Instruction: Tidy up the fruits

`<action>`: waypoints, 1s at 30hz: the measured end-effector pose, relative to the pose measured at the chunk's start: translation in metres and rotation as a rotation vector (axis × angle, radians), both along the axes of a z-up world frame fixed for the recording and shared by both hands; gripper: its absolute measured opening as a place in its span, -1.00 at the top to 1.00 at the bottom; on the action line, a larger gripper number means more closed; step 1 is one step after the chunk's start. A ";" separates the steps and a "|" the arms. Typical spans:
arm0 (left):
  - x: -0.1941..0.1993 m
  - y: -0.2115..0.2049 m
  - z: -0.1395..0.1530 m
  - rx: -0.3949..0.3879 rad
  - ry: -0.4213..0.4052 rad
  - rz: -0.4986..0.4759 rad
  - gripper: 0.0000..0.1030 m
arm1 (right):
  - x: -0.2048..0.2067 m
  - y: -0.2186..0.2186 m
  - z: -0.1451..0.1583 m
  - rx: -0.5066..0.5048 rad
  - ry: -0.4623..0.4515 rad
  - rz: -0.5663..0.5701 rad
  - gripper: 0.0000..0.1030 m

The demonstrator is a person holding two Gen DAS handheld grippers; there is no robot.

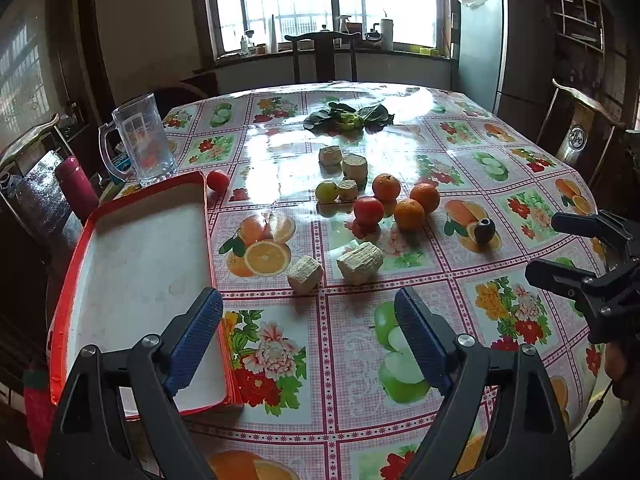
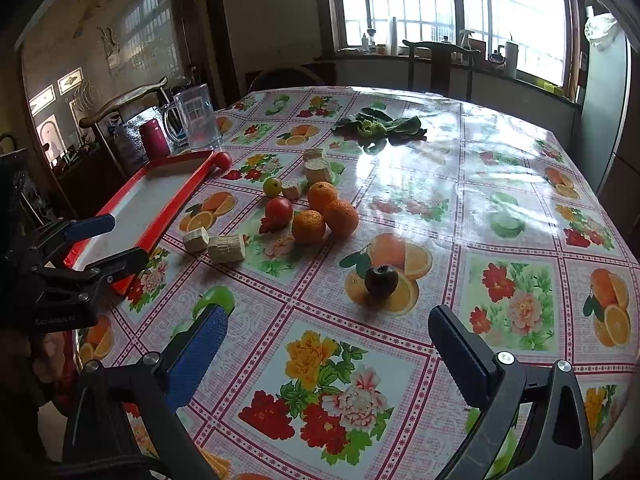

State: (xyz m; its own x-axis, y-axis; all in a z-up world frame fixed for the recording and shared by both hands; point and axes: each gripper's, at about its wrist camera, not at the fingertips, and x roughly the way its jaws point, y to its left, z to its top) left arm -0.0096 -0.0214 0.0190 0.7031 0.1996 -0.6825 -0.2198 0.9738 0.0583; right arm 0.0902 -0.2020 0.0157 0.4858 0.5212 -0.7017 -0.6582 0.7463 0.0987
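Three oranges [image 1: 409,213] [image 2: 308,226] sit mid-table beside a red tomato-like fruit [image 1: 368,210] [image 2: 279,212] and a small green fruit [image 1: 326,191] [image 2: 272,187]. A dark round fruit [image 1: 484,230] [image 2: 381,281] lies apart, nearest my right gripper [image 2: 328,328]. Another red fruit [image 1: 218,180] [image 2: 223,160] rests by the far corner of the red-rimmed white tray [image 1: 140,264] [image 2: 160,196]. My left gripper [image 1: 308,312] hovers open over the table's near edge beside the tray. My right gripper is open too, holding nothing; in the left wrist view it shows at the right edge [image 1: 560,248].
Several pale cut stalk pieces [image 1: 359,263] [image 2: 226,248] lie among the fruit. Leafy greens [image 1: 348,118] [image 2: 380,126] sit farther back. A clear glass mug [image 1: 140,144] [image 2: 196,116] and a maroon flask [image 1: 76,188] [image 2: 154,138] stand behind the tray. Chairs surround the table.
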 end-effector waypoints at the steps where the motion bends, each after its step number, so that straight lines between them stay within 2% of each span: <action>1: 0.000 0.000 0.000 0.001 0.000 -0.001 -0.72 | 0.000 0.000 0.000 0.000 0.000 0.000 -0.97; 17: -0.003 0.000 0.001 0.000 -0.010 -0.002 -0.72 | 0.002 0.000 -0.003 -0.005 0.003 -0.003 -0.97; 22: -0.008 -0.002 0.007 0.023 -0.063 -0.001 -0.72 | 0.001 -0.002 -0.004 0.009 -0.003 0.000 -0.97; 30: -0.004 -0.002 0.005 0.018 -0.050 -0.013 -0.72 | 0.001 -0.001 -0.005 0.004 0.001 0.002 -0.97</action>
State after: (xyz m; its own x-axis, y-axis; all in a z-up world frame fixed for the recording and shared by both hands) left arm -0.0139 -0.0237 0.0240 0.7387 0.2018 -0.6432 -0.2099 0.9756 0.0650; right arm 0.0911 -0.2029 0.0112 0.4836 0.5250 -0.7003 -0.6597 0.7445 0.1025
